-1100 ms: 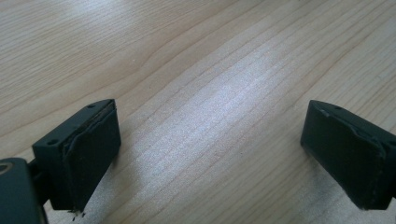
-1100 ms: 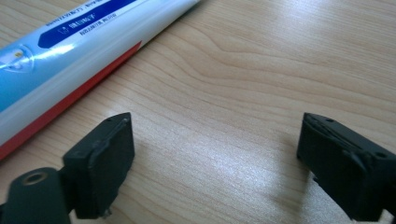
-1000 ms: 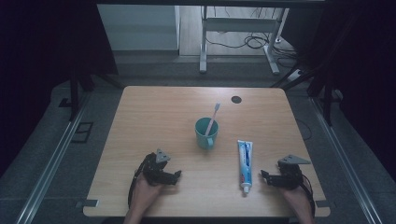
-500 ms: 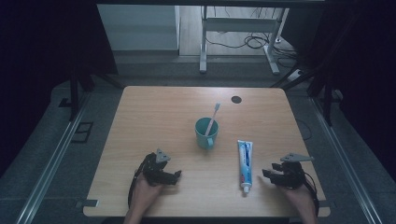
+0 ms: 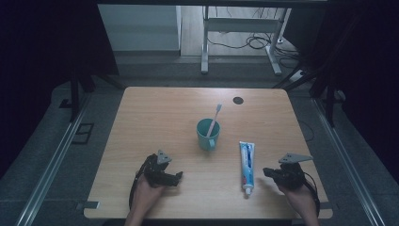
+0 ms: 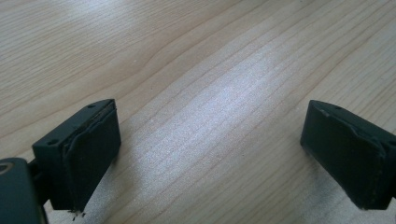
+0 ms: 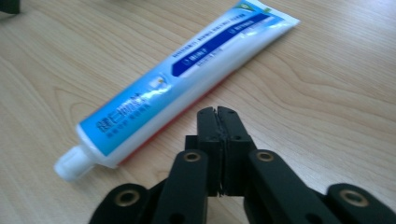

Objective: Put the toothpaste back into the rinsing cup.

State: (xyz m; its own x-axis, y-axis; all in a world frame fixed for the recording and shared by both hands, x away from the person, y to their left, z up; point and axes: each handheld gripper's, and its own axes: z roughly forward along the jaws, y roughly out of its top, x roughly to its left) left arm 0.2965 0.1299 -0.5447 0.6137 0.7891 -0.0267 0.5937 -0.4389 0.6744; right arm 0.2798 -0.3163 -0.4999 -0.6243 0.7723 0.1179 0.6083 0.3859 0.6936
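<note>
A blue and white toothpaste tube lies flat on the wooden table, its white cap toward the near edge. Behind it to the left stands a teal cup with a white toothbrush leaning in it. My right gripper hovers just right of the tube's cap end; its jaws have just been closing and now meet with nothing between them. My left gripper rests near the front left of the table, its jaws wide apart over bare wood.
A small dark round mark sits near the table's far right edge. Beyond the table stand a metal frame and loose cables on the floor. Dark rails run along both sides.
My right gripper has risen slightly beside the tube's cap end. The left gripper, cup and tube have stayed where they were.
</note>
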